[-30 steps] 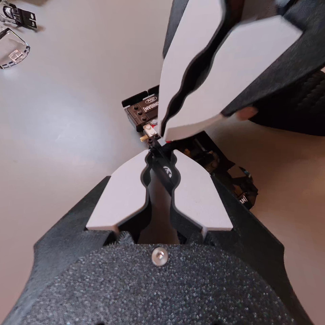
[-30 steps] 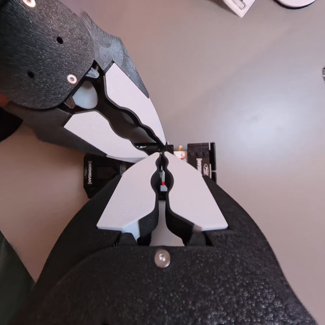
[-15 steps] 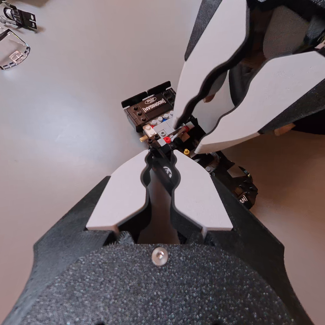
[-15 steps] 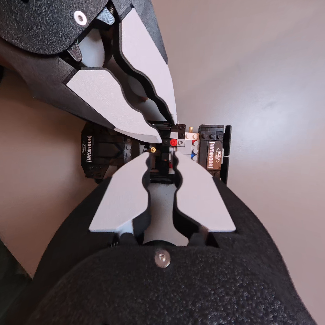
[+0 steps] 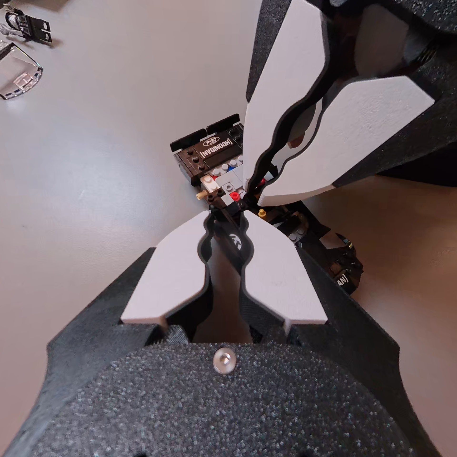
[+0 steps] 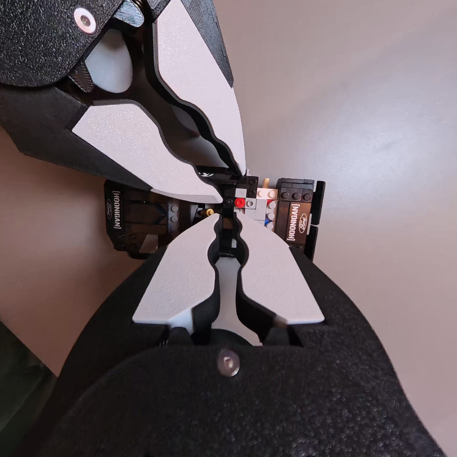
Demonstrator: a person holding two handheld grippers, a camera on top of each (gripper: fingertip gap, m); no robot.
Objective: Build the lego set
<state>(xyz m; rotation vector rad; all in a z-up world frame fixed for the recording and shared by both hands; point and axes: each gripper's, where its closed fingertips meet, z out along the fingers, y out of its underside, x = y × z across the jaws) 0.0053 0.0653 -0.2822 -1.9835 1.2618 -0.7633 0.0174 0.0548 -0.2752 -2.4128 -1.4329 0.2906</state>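
Left claw (image 5: 226, 212) clamps the lego car (image 5: 217, 158); right claw (image 6: 228, 217) nearly closed.

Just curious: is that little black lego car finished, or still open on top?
Still open: the black lego car shows bare studs, red and grey, in its middle.

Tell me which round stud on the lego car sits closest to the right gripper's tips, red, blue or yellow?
The red stud, just beyond the right gripper.
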